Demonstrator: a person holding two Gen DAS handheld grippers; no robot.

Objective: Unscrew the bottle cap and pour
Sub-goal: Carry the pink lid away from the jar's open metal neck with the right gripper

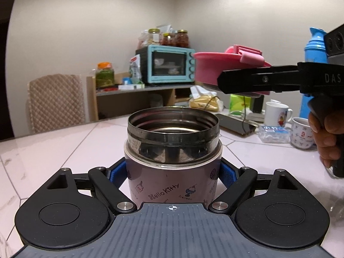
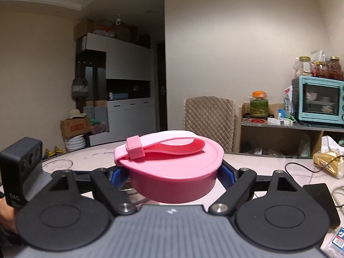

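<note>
Pink lid (image 2: 172,172) is sitting clamped in the right tool (image 2: 174,177), lifted clear; the left tool (image 1: 172,174) is gripping the open steel jar (image 1: 173,150) on the tabletop (image 1: 53,150).

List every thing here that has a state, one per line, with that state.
Hello Kitty jar: upright on the table, mouth open, cap off.
Pink lid: off the jar, held up.
Left gripper: shut on the jar.
Right gripper: shut on the lid.
Toaster oven: door closed.

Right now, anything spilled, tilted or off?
Nothing stands out. The Hello Kitty jar stands upright and open in the left gripper; the right gripper holds the pink lid clear of it. No spill on the table.
</note>
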